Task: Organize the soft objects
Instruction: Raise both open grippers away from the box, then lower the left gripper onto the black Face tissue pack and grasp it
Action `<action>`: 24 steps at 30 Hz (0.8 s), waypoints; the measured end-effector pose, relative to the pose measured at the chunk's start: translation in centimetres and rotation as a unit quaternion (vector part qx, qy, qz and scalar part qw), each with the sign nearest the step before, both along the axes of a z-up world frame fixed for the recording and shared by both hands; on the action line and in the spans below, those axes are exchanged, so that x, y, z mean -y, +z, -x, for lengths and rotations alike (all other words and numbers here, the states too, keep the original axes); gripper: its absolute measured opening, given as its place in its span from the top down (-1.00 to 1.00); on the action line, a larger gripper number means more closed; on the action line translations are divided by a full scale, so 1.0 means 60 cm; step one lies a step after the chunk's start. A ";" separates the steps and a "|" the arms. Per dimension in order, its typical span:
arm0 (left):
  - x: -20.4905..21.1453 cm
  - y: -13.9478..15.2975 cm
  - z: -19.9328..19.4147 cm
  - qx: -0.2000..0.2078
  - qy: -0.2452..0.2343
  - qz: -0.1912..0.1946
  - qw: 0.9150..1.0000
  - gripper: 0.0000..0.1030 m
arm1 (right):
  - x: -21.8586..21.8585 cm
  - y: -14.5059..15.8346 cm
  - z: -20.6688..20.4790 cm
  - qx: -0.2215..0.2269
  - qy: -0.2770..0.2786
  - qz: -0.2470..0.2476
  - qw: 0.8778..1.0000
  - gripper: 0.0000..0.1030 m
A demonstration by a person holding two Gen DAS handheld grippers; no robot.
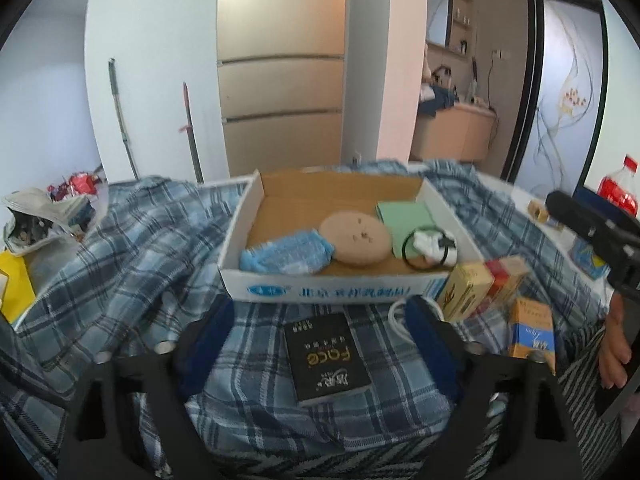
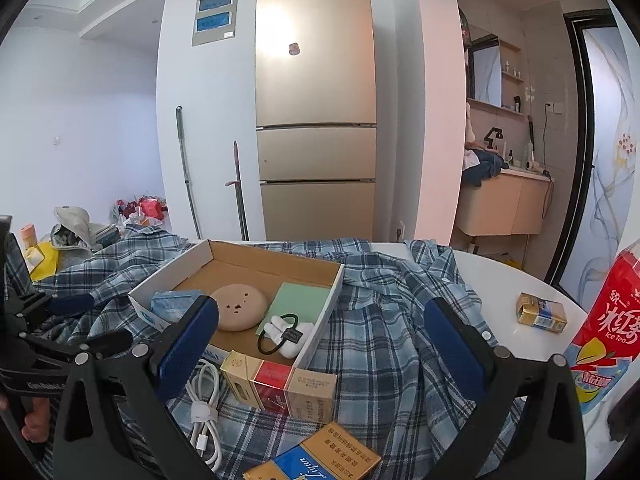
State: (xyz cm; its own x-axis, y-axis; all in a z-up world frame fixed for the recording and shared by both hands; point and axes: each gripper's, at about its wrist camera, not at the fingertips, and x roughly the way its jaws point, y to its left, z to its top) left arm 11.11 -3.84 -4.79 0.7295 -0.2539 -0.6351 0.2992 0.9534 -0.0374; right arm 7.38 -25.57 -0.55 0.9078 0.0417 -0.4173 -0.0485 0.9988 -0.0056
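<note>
A shallow cardboard box [image 1: 320, 290] [image 2: 320, 312] rests on a blue plaid shirt [image 1: 132, 256] [image 2: 384, 328] on the table. In it lie a blue cloth [image 1: 286, 256] [image 2: 176, 304], a round beige puff [image 1: 356, 238] [image 2: 240, 306], a green sponge pad [image 1: 404, 218] [image 2: 304, 300] and a white soft piece with a black hair tie [image 1: 430, 248] [image 2: 282, 332]. My left gripper [image 1: 320, 340] is open and empty, hovering over a black packet [image 1: 326, 360] in front of the box. My right gripper [image 2: 320, 344] is open and empty, to the right of the box.
Several cigarette packs [image 1: 468, 290] [image 2: 280, 386] and a white cable [image 2: 204, 408] lie by the box's near right corner. Another pack [image 2: 542, 314] and a red iced tea bottle [image 2: 604, 336] stand on the white table at the right. A fridge [image 2: 316, 120] stands behind.
</note>
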 end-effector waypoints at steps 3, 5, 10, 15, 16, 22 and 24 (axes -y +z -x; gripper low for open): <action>0.006 -0.015 -0.011 -0.030 -0.008 -0.004 0.999 -0.48 | 0.002 -0.002 -0.003 -0.006 -0.003 -0.002 1.000 -0.99; 0.008 -0.024 -0.019 -0.051 -0.011 -0.007 0.999 -0.40 | 0.003 -0.003 -0.004 -0.008 -0.002 -0.003 1.000 -0.99; 0.020 -0.046 -0.027 -0.089 -0.023 -0.028 0.995 -0.30 | 0.002 -0.004 -0.004 -0.010 -0.003 -0.002 1.000 -0.99; 0.022 -0.059 -0.037 -0.117 -0.026 -0.033 0.992 -0.26 | 0.006 -0.008 -0.008 -0.019 -0.007 -0.006 1.000 -0.99; 0.020 -0.061 -0.039 -0.121 -0.024 -0.031 0.992 -0.26 | 0.006 -0.008 -0.009 -0.020 -0.008 -0.007 1.000 -0.99; 0.006 -0.081 -0.060 -0.169 -0.009 -0.017 0.985 -0.13 | 0.005 -0.009 -0.009 -0.022 -0.007 -0.006 1.000 -0.99; 0.005 -0.079 -0.058 -0.163 -0.008 -0.017 0.987 -0.04 | 0.005 -0.010 -0.009 -0.023 -0.008 -0.005 1.000 -0.99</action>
State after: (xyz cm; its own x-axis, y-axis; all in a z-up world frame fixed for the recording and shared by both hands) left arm 14.61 -4.17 -9.51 0.4820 -0.2373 -0.8434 0.2908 0.9514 -0.1015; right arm 7.92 -25.89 -1.12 0.8884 0.0316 -0.4579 -0.0322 0.9995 0.0064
